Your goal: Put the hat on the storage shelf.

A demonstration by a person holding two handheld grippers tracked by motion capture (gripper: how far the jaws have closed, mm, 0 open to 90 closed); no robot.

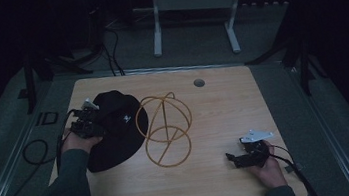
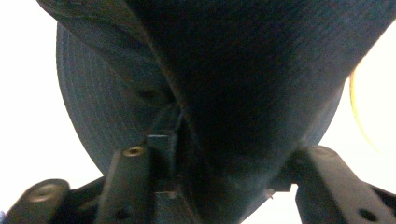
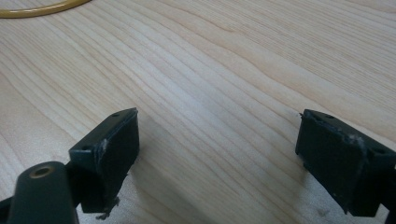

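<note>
On my worktop point(image 1: 224, 107) I count one black hat point(image 1: 116, 130) at the left and one yellow wire frame point(image 1: 165, 129) touching its right edge. My left hand-held gripper point(image 1: 86, 120) is clamped on the hat's brim, fabric hiding its tips. My right hand-held gripper point(image 3: 217, 158) rests spread apart, holding nothing, well apart from both.

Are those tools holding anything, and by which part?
The left tool grips the black hat by its brim edge. The right tool is open, holding nothing.
</note>
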